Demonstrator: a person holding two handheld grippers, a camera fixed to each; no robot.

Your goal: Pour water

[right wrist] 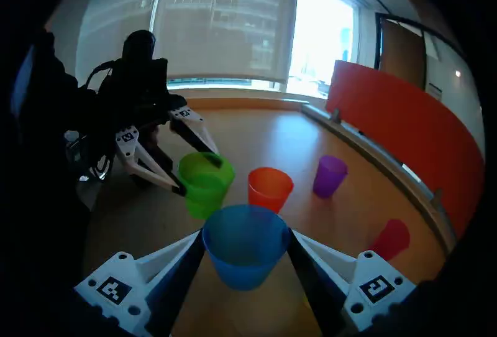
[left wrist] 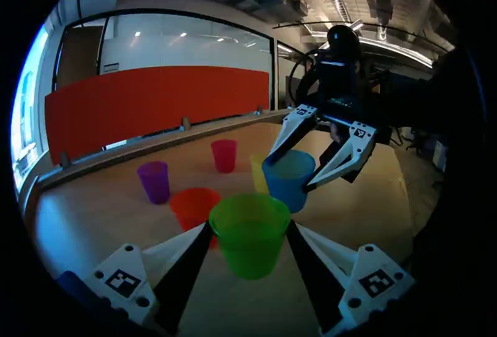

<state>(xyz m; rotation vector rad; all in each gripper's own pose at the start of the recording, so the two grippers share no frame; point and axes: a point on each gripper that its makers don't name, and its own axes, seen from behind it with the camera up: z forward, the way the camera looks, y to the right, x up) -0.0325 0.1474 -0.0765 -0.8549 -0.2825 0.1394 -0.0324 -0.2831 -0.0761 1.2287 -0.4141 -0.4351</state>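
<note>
Over the wooden tabletop [left wrist: 81,225], the left tongs [left wrist: 250,228] squeeze the green cup [left wrist: 248,250] and the right tongs [right wrist: 246,236] squeeze the blue cup [right wrist: 243,262]. Both cups are upright and near each other. Bring one rim just over the other, then tip slowly so nothing spills.

No legible text, numbers or brands. Coded marker squares [left wrist: 122,282] on left gripper [left wrist: 248,227], 7 and 5 o'clock: nothing readable.

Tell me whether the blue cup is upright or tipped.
Upright: the blue cup in the right gripper has its open rim on top, base below.
</note>
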